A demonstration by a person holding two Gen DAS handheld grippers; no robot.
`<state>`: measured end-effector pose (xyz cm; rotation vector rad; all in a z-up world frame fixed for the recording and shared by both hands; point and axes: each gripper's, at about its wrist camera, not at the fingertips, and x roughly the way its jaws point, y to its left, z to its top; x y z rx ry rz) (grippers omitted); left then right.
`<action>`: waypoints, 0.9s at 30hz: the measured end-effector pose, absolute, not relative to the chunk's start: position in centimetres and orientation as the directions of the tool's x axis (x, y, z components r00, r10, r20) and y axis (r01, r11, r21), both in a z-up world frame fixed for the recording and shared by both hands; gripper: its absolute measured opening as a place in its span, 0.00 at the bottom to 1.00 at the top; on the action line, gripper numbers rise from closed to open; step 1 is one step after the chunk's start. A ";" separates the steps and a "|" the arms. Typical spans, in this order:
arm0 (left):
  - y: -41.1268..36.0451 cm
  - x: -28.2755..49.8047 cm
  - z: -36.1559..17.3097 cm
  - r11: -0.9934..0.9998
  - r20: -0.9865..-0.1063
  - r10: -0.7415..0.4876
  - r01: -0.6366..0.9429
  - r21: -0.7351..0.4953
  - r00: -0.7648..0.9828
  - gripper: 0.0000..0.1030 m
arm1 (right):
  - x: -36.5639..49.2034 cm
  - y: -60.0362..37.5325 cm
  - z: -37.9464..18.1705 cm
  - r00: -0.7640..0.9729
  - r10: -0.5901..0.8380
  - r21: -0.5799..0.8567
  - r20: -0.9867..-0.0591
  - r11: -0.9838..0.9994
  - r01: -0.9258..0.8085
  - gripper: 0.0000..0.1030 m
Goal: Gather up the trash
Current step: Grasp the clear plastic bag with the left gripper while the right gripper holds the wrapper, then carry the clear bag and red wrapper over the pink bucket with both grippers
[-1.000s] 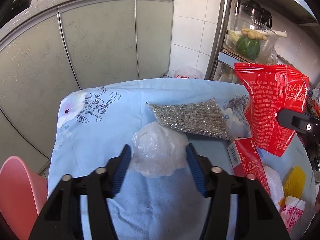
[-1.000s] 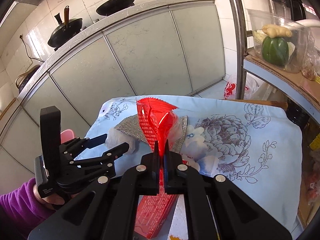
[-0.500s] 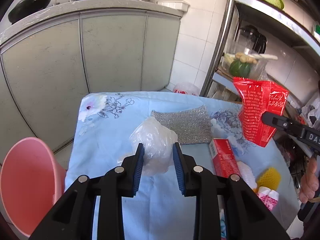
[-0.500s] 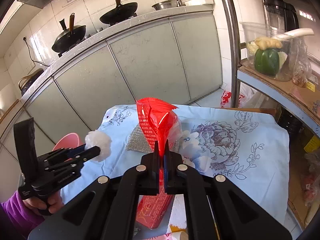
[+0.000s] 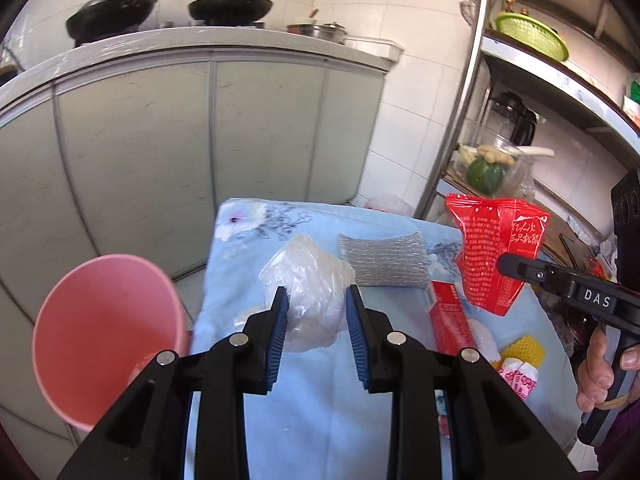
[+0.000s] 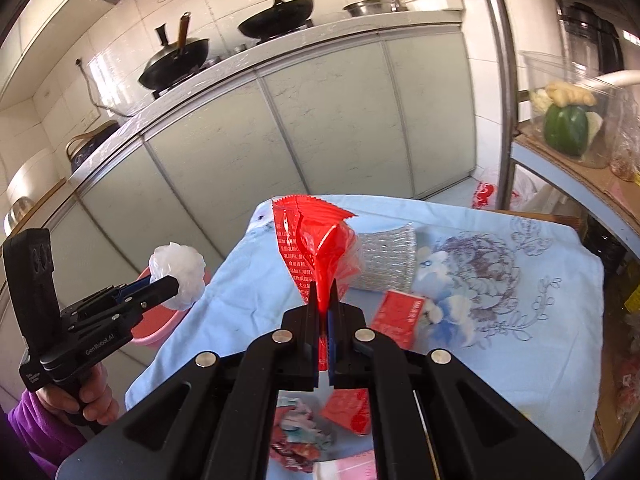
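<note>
My left gripper is shut on a crumpled clear plastic bag and holds it in the air above the table's left side; it also shows in the right wrist view. My right gripper is shut on a red snack wrapper, held up over the table; the wrapper also shows in the left wrist view. A pink bin stands on the floor left of the table.
On the blue floral tablecloth lie a silver scouring cloth, a red box, a yellow foam net and small wrappers. Grey cabinets stand behind. A metal shelf with vegetables stands at the right.
My left gripper closed on the plastic bag and lifted it off the table, moving left toward the pink bin. My right gripper has risen a little with the red wrapper.
</note>
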<state>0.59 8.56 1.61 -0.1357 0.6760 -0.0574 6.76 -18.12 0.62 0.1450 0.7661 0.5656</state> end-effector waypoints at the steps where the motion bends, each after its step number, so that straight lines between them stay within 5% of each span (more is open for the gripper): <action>1: 9.2 0.2 1.6 0.989 -0.620 -0.084 -0.009 -0.145 0.780 0.28 | 6.7 -17.6 0.6 0.569 0.544 0.326 -0.617 0.834 -0.444 0.03; 27: 23.5 -7.0 -0.7 0.917 -0.636 0.200 -0.371 -0.146 0.745 0.28 | 6.7 5.1 -0.5 0.220 0.696 0.347 -0.684 0.576 -0.740 0.03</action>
